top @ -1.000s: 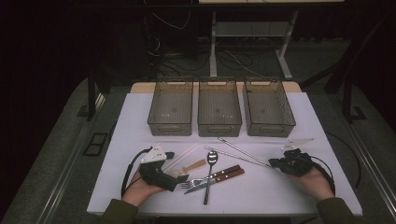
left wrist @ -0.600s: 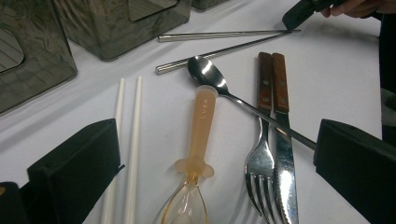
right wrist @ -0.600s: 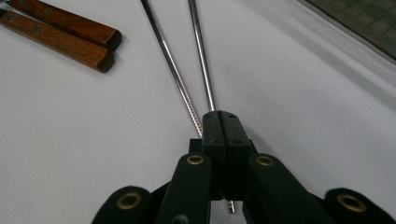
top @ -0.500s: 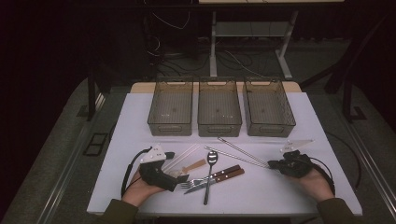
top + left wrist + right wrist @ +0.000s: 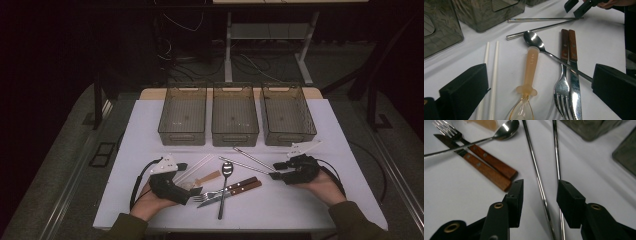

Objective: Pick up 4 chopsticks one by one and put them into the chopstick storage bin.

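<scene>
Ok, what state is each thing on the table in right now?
Right gripper: jaws just opened, over two metal chopsticks, not gripping.
Left gripper: open, holding nothing.
Three bins: upright, empty.
Spoon: lying across fork.
Knife: flat beside fork.
White chopsticks: flat, side by side.

3 smoky translucent plastic bins [image 5: 235, 117] are lined up side by side at the far edge of the white surface [image 5: 150, 130]. A pair of white plastic chopsticks [image 5: 491, 65] is laid parallel on it. Beside them a translucent amber plastic spoon [image 5: 529, 75] is seen, its handle end touching the bowl of a steel spoon [image 5: 534, 41], whose handle is crossed over a wooden-handled fork [image 5: 564, 75] and a wooden-handled knife [image 5: 574, 75] lying together.
</scene>
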{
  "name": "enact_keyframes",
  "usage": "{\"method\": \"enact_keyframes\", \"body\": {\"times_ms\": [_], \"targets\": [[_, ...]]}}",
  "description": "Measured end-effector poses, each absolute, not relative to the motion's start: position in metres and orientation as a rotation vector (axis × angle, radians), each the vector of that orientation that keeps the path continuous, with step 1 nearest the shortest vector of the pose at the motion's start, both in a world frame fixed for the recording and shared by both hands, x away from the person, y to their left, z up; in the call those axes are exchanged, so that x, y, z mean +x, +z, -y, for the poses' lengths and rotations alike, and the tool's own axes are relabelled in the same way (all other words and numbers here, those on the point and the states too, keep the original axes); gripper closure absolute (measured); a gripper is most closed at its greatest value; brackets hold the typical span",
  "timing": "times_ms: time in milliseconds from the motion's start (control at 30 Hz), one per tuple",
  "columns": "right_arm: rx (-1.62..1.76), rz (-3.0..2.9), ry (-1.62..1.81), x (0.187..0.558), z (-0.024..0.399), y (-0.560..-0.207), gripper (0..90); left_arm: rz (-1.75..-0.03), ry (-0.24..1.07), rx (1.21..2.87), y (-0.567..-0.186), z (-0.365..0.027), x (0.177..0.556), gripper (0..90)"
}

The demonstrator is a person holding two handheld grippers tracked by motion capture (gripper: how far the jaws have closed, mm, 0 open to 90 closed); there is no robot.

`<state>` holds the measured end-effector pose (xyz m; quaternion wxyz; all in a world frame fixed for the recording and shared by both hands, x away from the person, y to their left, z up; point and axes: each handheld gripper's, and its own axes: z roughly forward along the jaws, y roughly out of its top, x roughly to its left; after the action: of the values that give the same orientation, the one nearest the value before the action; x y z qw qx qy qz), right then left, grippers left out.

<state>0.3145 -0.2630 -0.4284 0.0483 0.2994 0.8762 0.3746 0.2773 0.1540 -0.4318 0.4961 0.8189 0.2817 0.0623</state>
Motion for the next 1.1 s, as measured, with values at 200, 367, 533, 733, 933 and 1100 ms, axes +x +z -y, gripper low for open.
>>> {"method": "enact_keyframes", "body": {"times_ms": [200, 367, 533, 733, 933, 1100], "targets": [[0.852, -2.724, 1.136, 0.33, 0.247, -0.429, 63.2, -0.684, 0.148, 1.983, -0.432, -0.154, 0.278, 0.6], [0.813, -2.737, 1.101, 0.339, 0.234, -0.434, 69.2, -0.682, 0.142, 1.991, -0.432, -0.154, 0.278, 0.6], [0.788, -2.766, 1.105, 0.346, 0.222, -0.438, 74.6, -0.687, 0.136, 1.981, -0.433, -0.154, 0.278, 0.6], [0.757, -2.789, 1.068, 0.349, 0.212, -0.444, 79.4, -0.679, 0.134, 1.985, -0.434, -0.153, 0.278, 0.6], [0.692, -2.779, 1.031, 0.347, 0.211, -0.445, 82.8, -0.678, 0.132, 1.986, -0.434, -0.153, 0.278, 0.6], [0.677, -2.775, 1.046, 0.346, 0.211, -0.446, 85.0, -0.675, 0.131, 1.986, -0.433, -0.153, 0.278, 0.6]]}}
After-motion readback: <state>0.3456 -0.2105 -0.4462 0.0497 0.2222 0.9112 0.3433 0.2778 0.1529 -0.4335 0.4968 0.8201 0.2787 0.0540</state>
